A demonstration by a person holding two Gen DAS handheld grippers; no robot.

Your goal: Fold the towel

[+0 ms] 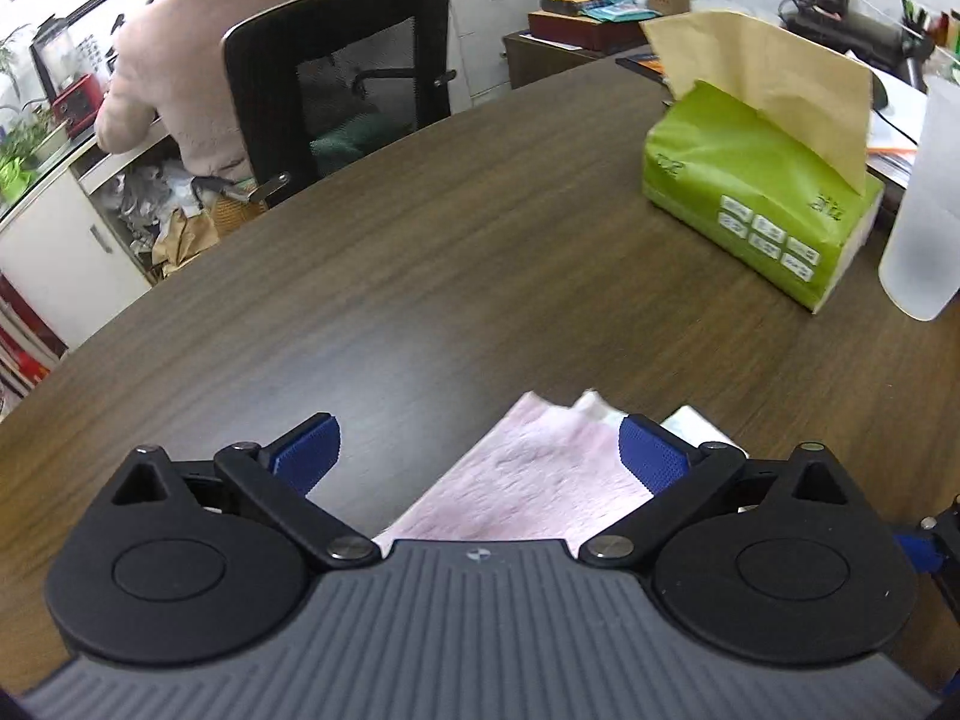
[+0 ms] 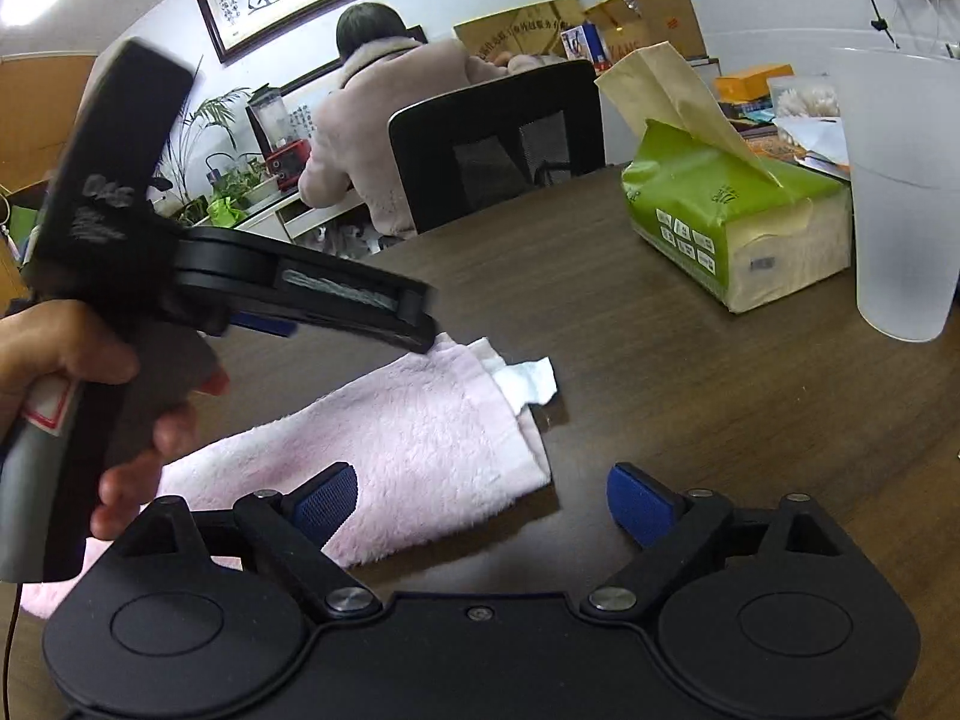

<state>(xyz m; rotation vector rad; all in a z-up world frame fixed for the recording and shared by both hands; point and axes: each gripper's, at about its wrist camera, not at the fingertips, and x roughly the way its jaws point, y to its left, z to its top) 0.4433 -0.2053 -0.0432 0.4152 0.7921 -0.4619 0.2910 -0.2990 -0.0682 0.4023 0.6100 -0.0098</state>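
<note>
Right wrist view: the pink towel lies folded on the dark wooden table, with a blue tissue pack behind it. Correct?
Not quite. The tissue pack is green, not blue, as the right wrist view shows. The pink towel does lie folded on the dark wooden table.

My left hand-held gripper (image 1: 480, 450) points steeply downward, its blue pads (image 1: 309, 450) spread wide with nothing pressed between them. From the right wrist view I see that same tool side-on, ahead and to the left of my right hand-held gripper (image 2: 480, 501), with my left hand (image 2: 72, 384) wrapped around its handle, fingers curled under the grip. My right hand-held gripper tilts down more gently, jaws standing wide apart, pads gripping nothing.
</note>
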